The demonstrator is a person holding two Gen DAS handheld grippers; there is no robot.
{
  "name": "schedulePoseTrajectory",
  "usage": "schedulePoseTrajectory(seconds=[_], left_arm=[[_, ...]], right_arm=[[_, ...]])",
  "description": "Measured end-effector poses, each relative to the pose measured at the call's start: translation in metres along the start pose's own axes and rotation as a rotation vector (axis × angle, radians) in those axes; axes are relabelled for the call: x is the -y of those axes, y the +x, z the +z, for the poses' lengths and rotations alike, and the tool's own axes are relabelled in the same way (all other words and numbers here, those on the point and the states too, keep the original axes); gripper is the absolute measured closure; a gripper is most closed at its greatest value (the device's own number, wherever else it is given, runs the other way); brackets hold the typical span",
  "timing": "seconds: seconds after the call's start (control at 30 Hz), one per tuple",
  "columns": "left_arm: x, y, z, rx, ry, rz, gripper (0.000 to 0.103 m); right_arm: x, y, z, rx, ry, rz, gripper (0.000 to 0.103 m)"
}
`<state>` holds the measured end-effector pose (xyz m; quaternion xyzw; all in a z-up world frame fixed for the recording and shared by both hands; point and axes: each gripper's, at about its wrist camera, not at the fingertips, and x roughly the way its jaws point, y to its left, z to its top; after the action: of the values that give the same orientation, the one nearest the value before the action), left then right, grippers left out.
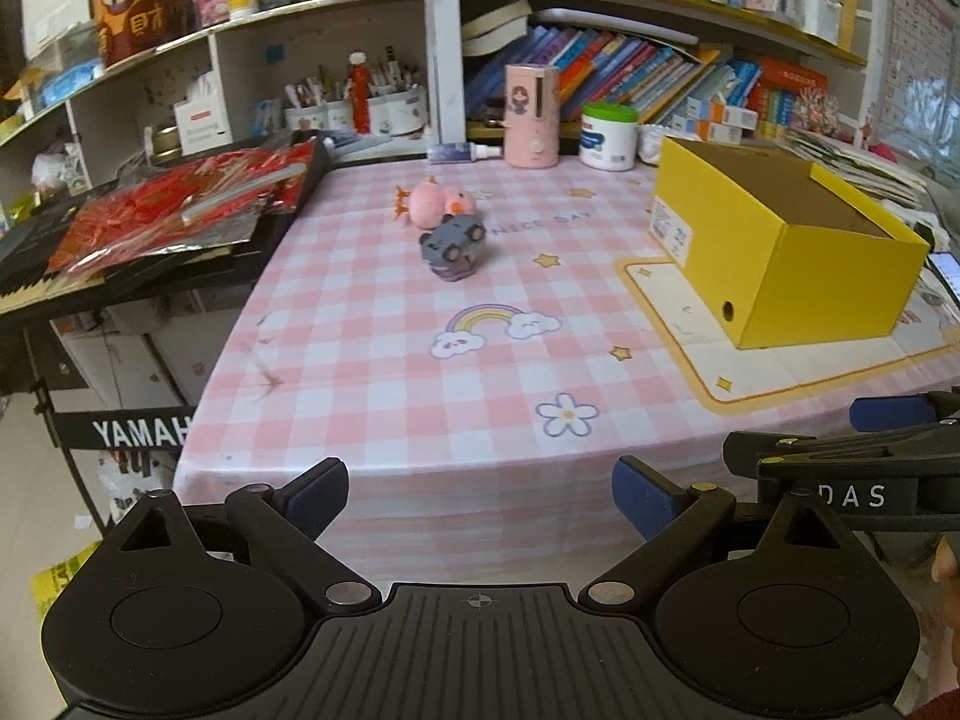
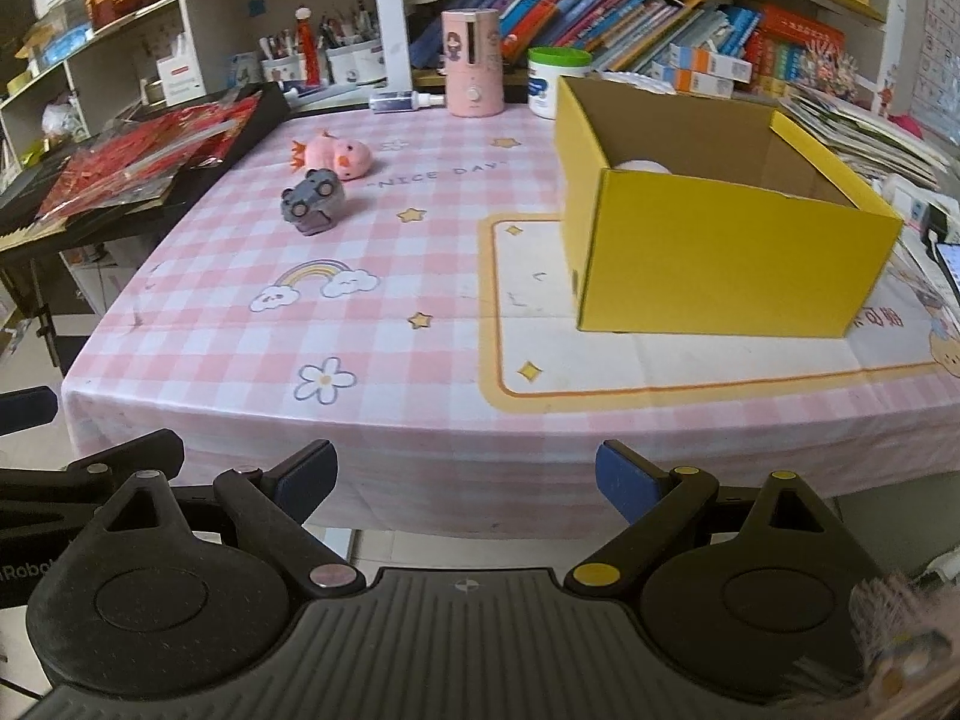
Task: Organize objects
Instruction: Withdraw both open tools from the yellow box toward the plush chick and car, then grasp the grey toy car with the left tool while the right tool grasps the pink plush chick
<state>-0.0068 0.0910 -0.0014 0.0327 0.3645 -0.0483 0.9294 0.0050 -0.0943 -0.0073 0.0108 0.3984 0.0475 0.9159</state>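
Blue rubbery pads face each other across a wide gap on the left tool, black ribbed plastic behind them, nothing between. The right tool stands the same way: jaws spread wide, empty, hanging off the near edge of the tabletop. In the left view it shows as a dark arm low at the right.

Past both lies a smooth pink-and-white checked cloth with printed rainbow, flower and stars; it looks slick enough for a small thing to slide when nudged.

The things to tidy sit together on the far left of the cloth. The grey toy, a small rounded figure with dark wheel-like discs on a darker base, tilts to one side. I judge it hard plastic, light and easily tipped; the jaws should close across its body, not on the discs. Just behind it, about touching, lies the pink plush, fuzzy, with orange feet. It should be soft and very light, so a squeeze through the fat middle would hold best, since the feet would only flop.

Well to the right stands the yellow box, stiff cardboard, open-topped, on a cream mat; something pale shows inside. It is the likely home for both.
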Motion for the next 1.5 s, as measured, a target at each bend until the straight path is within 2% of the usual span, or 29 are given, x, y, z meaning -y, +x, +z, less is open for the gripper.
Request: schedulePoseTrajectory(seconds=[0.43,0.93,1.23,1.37,1.5], left_arm=[[-0.016,0.023,0.013,-0.014,-0.051,0.041,0.006],[-0.03,0.075,0.063,-0.012,-0.112,0.089,0.006],[-0.027,0.099,0.087,-0.024,-0.112,0.113,0.006],[-0.026,0.107,0.096,-0.019,-0.118,0.112,0.001],[-0.023,0.117,0.105,-0.017,-0.118,0.117,0.001]], right_arm=[[-0.013,0.028,0.024,-0.018,-0.051,0.04,0.01],[-0.02,0.091,0.097,-0.005,-0.121,0.102,0.013],[-0.016,0.117,0.135,0.021,-0.128,0.136,0.013],[-0.014,0.127,0.147,0.03,-0.136,0.151,0.013],[-0.012,0.136,0.159,0.042,-0.134,0.172,0.013]])
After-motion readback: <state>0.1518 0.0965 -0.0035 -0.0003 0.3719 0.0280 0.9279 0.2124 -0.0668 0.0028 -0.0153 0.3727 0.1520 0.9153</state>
